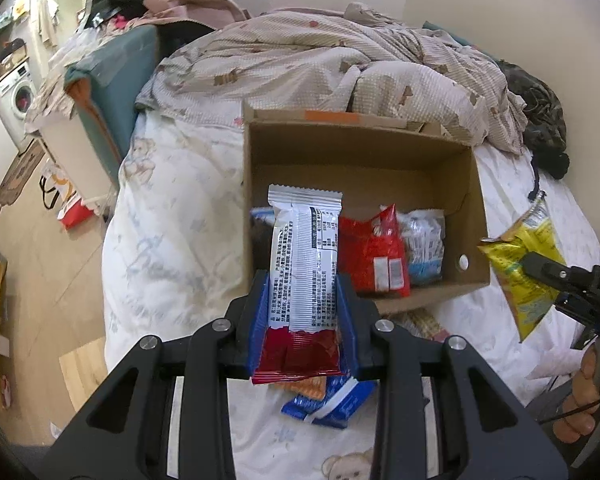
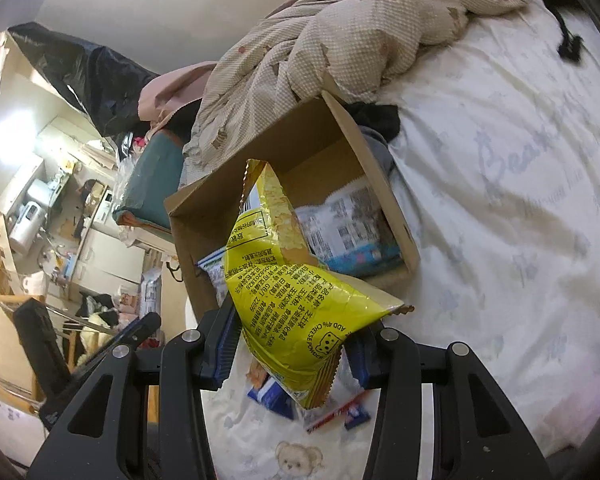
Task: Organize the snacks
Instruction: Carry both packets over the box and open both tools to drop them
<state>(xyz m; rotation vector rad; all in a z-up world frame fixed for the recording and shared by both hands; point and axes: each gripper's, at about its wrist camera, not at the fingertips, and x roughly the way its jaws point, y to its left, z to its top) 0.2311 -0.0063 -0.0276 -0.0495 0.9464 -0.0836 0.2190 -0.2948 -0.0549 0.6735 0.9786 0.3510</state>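
Both grippers are loaded. Your left gripper (image 1: 303, 292) has its jaws closed narrow on the silver and red snack bar (image 1: 304, 264), holding it by the lower half so the long upper part stands up in front of the cardboard box (image 1: 470, 216). Your right gripper (image 2: 288, 344) is closed a bit wider on the yellow chip bag (image 2: 284, 280), pinching it near one crumpled end; the bag hangs to the right side of the box in the left view.

The box lies on the bed sheet (image 2: 500, 200) with its opening toward you. Inside, a red packet (image 1: 374, 252) and a clear packet with blue print (image 1: 426, 246) already stand at the right. The left part looks more free, although a blue-edged packet (image 1: 260, 216) shows there behind the bar.

I think the step now is to put both snacks in the box. Bring the bar in first, over the front edge and to the left of the red packet, and lower it before you let go, so it does not fall on the others. Keep the chip bag away until the left gripper is out. Squeeze the bag gently, because it is puffy and can slip or crush. More loose packets (image 1: 332, 400) lie on the sheet just under your grippers.
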